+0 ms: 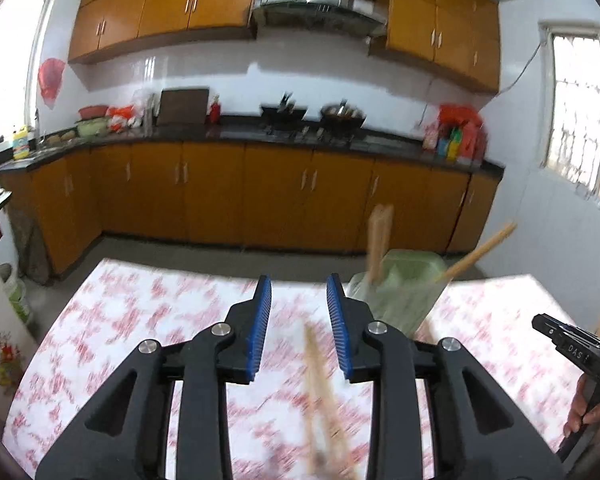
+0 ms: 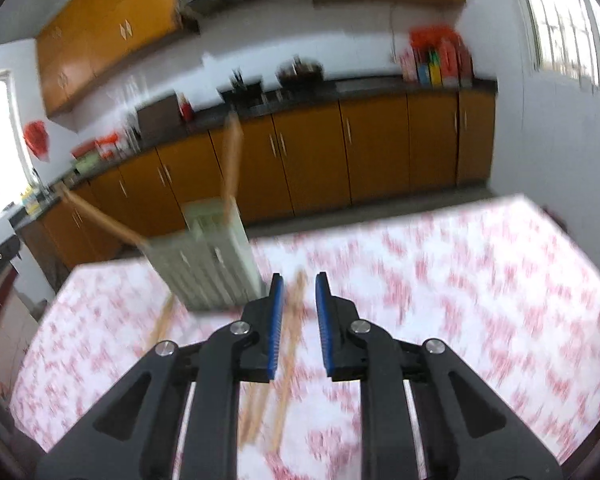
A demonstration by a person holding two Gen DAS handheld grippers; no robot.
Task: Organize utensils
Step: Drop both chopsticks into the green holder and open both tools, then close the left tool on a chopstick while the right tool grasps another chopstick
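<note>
A pale green slotted utensil holder (image 1: 400, 292) stands on the table with wooden chopsticks (image 1: 378, 240) sticking up out of it. More chopsticks (image 1: 320, 392) lie blurred on the cloth, below and between the blue pads of my left gripper (image 1: 298, 278), which is open and touches nothing. In the right wrist view the holder (image 2: 212, 256) is just left of my right gripper (image 2: 299, 276). Its jaws stand a little apart over loose chopsticks (image 2: 288, 352) on the cloth, and the pads do not press on them.
The table carries a red-and-white flowered cloth (image 1: 140, 320) (image 2: 460, 280). Another chopstick (image 2: 162, 322) lies left of the holder. A hand (image 1: 588, 404) shows at the right edge. Orange kitchen cabinets (image 1: 220, 184) and a dark counter run behind the table.
</note>
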